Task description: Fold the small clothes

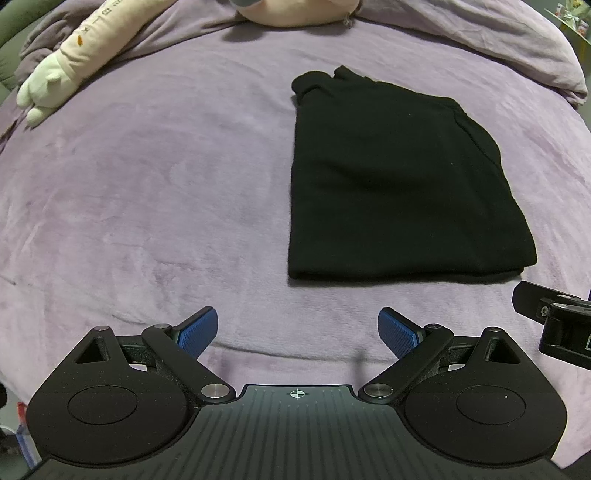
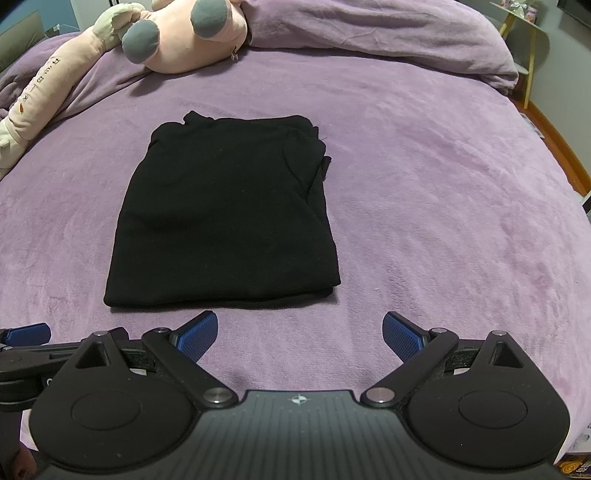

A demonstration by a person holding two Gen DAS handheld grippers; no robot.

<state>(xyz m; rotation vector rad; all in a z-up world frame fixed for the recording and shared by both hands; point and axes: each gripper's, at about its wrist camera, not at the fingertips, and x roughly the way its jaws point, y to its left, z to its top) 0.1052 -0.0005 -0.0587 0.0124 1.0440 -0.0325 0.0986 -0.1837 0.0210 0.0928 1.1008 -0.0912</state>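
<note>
Clothes point(image 2: 221, 214) lie folded on the bed point(image 2: 443, 184), long axis running away, nearest the right gripper point(image 2: 300, 338). Both it and the left gripper point(image 1: 297, 332) hang spread apart, empty.

A bed covered in a purple fleece blanket point(image 2: 424, 177) is filling both views. A folded black garment point(image 2: 225, 218) is lying flat at the centre of the right wrist frame. A pink plush toy point(image 2: 177, 40) is resting at the upper left, and a rumpled purple duvet point(image 2: 388, 33) is lying along the top edge.
</note>
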